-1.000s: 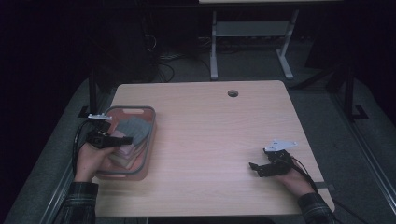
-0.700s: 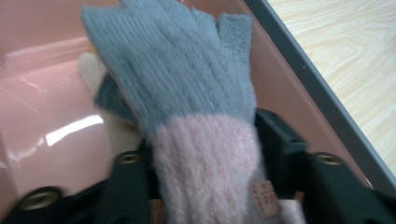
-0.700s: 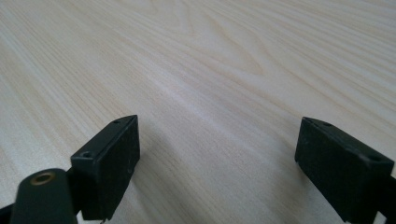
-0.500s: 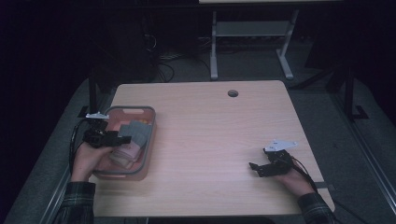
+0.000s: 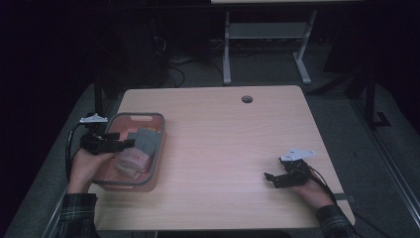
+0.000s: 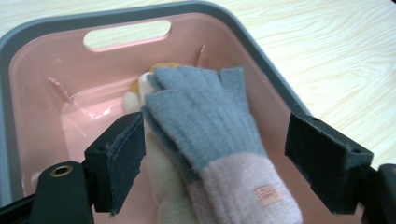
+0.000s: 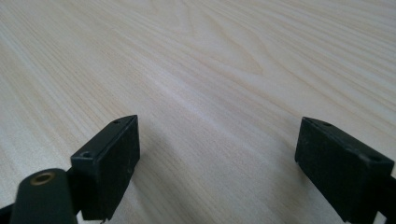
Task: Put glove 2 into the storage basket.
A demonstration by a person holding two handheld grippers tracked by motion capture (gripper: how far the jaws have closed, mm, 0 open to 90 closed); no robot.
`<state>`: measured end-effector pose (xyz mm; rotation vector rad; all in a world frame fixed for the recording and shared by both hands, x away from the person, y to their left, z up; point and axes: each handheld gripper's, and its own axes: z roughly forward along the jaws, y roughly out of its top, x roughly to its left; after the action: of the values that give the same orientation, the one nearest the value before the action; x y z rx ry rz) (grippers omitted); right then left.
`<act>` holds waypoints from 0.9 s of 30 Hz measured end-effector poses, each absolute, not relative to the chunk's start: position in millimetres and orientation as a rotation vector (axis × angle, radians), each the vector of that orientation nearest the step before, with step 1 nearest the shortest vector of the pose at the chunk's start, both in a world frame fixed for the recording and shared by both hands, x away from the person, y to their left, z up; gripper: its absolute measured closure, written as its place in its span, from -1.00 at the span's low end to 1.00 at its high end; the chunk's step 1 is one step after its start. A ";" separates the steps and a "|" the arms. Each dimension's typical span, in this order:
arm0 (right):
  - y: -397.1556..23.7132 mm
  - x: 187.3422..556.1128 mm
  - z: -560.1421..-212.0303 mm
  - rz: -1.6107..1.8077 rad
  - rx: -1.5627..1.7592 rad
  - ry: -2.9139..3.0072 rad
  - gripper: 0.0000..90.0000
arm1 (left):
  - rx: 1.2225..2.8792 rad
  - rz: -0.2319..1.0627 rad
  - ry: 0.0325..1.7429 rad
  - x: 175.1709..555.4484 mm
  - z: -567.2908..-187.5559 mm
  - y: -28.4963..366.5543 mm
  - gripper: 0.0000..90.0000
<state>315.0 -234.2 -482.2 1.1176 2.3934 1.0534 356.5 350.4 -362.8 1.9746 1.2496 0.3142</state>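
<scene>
Glove [image 6: 205,126] (grey knit, pink cuff) lies in the pink basket [image 5: 158,148] near the table's left edge. Left gripper [image 6: 215,154] has just been opening; its jaws stand wide, clear of the glove between them. Right gripper [image 7: 219,163] rests open and empty near the table's right front corner.

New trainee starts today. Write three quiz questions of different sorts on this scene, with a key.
1. True or false: the left hand-held gripper is clamped on the grey and pink glove.
2. Where does the glove lie? A) in the pink basket B) on the bare wooden table C) on the floor
3. Fill in: the right hand-held gripper stands with its jaws ____ above the table.

Key: 1 false, its jaws have just been opening and stand apart from the glove between them; 2 A; 3 open.
</scene>
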 end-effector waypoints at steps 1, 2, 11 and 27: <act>-234.2 315.0 -482.2 1.053 1.117 2.394 -0.70 | 1.977 0.310 1.244 356.5 -362.1 349.3 -0.57; -234.2 315.0 -482.2 1.053 1.117 2.393 -0.70 | 1.981 0.310 1.239 356.1 -361.1 348.6 -0.57; -234.3 315.0 -482.2 1.054 1.116 2.394 -0.70 | 1.996 0.286 1.154 352.5 -350.9 327.1 -0.57; -234.2 315.0 -482.2 1.053 1.114 2.393 -0.70 | 2.114 0.169 0.914 345.2 -363.7 222.8 -0.57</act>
<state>315.0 -234.2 -482.2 1.1137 2.3931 1.0532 345.2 222.8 -363.7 2.1143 0.9136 0.1694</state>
